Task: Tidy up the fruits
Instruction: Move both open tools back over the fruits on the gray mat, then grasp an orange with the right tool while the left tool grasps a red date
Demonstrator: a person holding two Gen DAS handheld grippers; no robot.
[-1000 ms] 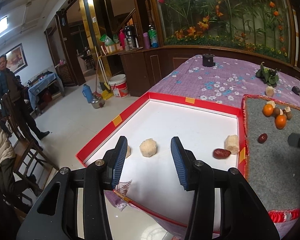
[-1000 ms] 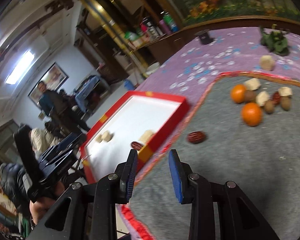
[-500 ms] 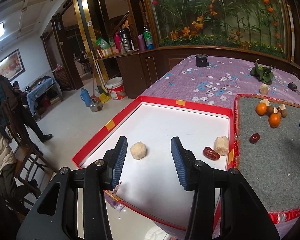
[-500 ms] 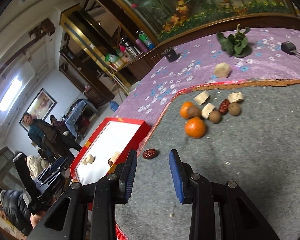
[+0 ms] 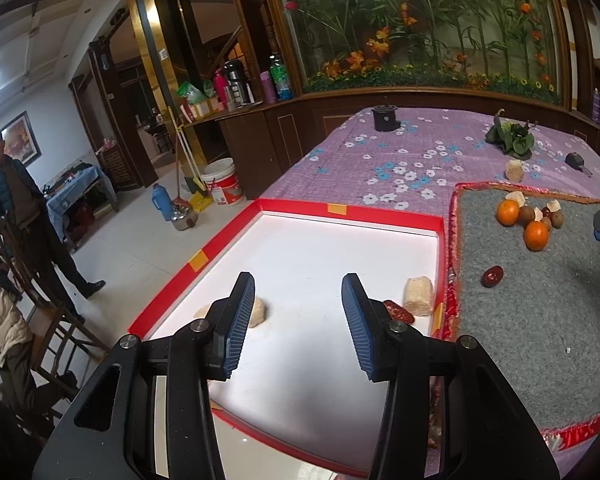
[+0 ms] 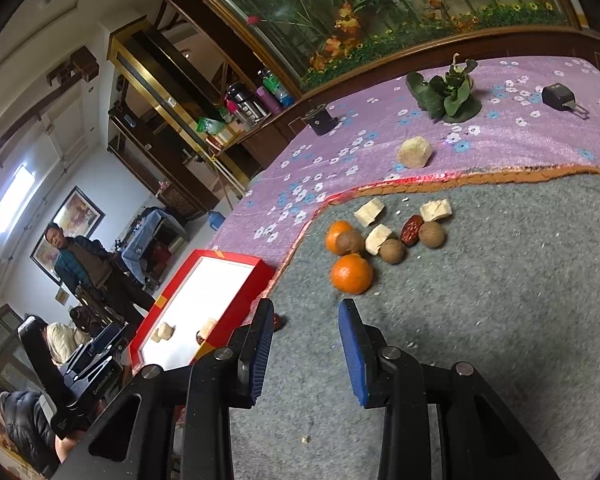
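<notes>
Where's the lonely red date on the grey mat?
In the left wrist view the date lies alone on the mat, near its left edge beside the red tray.

red-rimmed white tray [image 5: 384, 217]; grey felt mat [image 6: 500, 300]; purple cloth [image 5: 420, 152] with white and blue flowers; orange citrus [image 6: 351, 273]; dark red date [image 5: 493, 276].

Smooth, glossy white floor in the red-rimmed tray [image 5: 350, 216]; coarse, matt grey felt mat [image 6: 500, 320] at its 3 o'clock; soft printed cloth [image 5: 400, 160] at 12. Ribbed blue rubbery pads [image 5: 240, 320], matt black plastic frames. Dimpled, slightly shiny oranges [image 6: 352, 274]; wrinkled glossy date [image 5: 493, 276].
</notes>
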